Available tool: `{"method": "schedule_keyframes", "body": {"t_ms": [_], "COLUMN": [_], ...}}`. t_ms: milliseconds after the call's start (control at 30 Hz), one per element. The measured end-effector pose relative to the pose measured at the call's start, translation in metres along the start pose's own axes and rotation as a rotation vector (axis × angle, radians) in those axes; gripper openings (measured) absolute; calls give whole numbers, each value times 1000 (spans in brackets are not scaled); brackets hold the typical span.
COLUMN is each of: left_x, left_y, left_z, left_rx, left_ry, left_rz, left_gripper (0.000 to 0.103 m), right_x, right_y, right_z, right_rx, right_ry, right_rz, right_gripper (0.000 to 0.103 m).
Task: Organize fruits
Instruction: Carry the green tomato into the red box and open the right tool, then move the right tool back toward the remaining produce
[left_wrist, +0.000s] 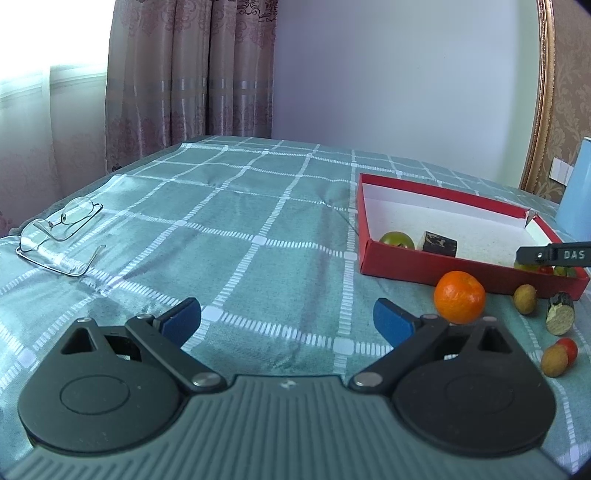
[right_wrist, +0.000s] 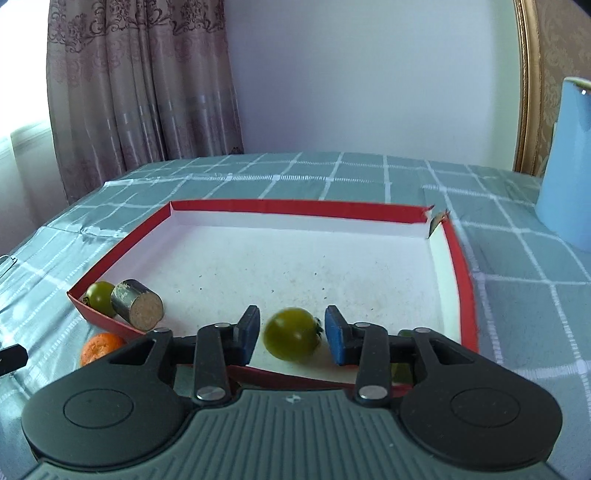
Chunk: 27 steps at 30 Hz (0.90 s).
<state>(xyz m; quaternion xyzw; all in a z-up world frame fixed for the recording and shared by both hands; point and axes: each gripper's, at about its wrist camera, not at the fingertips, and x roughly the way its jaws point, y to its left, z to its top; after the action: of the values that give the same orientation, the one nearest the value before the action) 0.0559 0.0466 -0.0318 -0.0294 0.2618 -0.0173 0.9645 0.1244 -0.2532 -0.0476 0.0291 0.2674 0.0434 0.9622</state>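
Red cardboard tray (right_wrist: 456, 258), round green tomato (right_wrist: 292, 334) between gaping right gripper (right_wrist: 291, 334), left gripper (left_wrist: 287, 319) wide, empty.

Left view low over cloth, right view close above red tray (right_wrist: 458, 266), both sharing it.

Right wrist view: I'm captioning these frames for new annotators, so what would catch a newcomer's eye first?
A green tomato sits between the open pads of the right tool, slightly blurred, over the near edge of the red box. In the box's left corner lie another green tomato and a dark cut cylinder. Outside, in the left view, a bright orange rests on the checked cloth.
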Motion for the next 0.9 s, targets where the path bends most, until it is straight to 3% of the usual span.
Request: {"method": "schedule_keyframes", "body": {"t_ms": [100, 267, 433, 567, 767, 900], "left_x": [0, 1, -8, -28, -51, -53], "left_y": [-1, -4, -13, -36, -95, -125], "left_z": [0, 0, -1, -5, -12, -17], "left_rx": [7, 19, 47, 74, 227, 297], "left_ry": [3, 6, -29, -58, -72, -67], "left_rz": [8, 22, 8, -91, -232, -270], "left_gripper": [99, 99, 99, 99, 99, 99], "right_x": [-18, -66, -85, -83, -88, -88], "right_y": [-5, -26, -59, -79, -93, -99], "right_z": [-1, -20, -51, -62, -66, -69], "right_rx": [26, 65, 123, 210, 280, 315], "right_ry": [-46, -156, -160, -145, -164, -169], "right_rz": [-8, -32, -110, -125, -107, -82], "right_gripper": [62, 62, 62, 62, 63, 63]}}
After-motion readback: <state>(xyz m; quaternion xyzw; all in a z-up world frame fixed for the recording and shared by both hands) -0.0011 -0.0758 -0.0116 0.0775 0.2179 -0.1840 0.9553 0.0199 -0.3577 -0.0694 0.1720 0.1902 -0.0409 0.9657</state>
